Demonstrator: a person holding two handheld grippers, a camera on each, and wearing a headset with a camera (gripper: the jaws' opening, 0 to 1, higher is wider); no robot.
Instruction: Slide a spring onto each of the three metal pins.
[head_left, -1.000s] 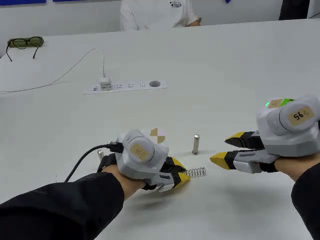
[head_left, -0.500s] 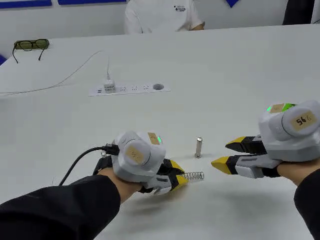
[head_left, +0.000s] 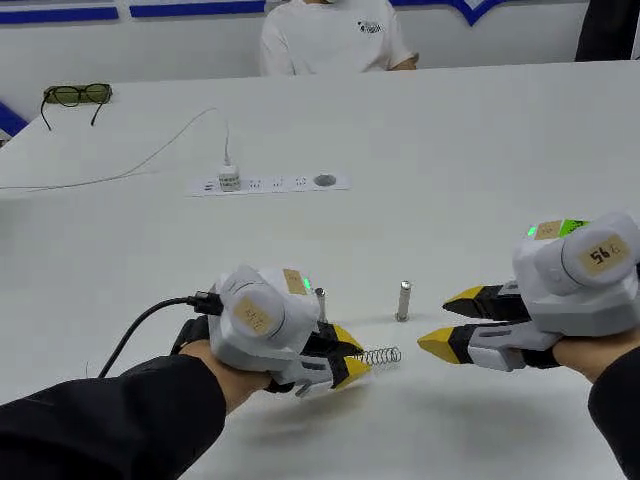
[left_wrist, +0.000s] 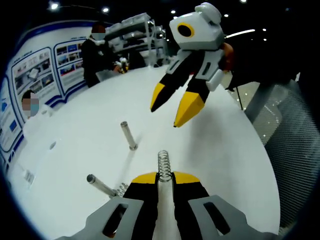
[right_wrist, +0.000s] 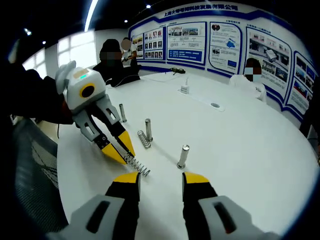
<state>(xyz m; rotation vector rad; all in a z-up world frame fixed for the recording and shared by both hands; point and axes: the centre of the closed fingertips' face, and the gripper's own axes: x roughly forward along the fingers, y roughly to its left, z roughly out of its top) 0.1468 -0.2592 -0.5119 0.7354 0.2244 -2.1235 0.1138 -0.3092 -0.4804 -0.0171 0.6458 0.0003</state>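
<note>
So far, we judged, none of the three pins (right_wrist: 183, 156) wore a spring. Our left gripper (head_left: 345, 362) was clamped on one spring (head_left: 380, 355) near the table's (head_left: 450, 150) near edge; our right gripper (head_left: 435, 320) stood spread, empty. A second spring (right_wrist: 144, 138) lay beside the middle pin (right_wrist: 148, 129).

Black sleeves (head_left: 110, 420); white-grey left gripper (head_left: 352, 366) and right gripper (head_left: 436, 322), yellow-tipped black jaws, tan labels (head_left: 600, 255), green lights (head_left: 562, 229), black cable (head_left: 135, 328) on left.
</note>
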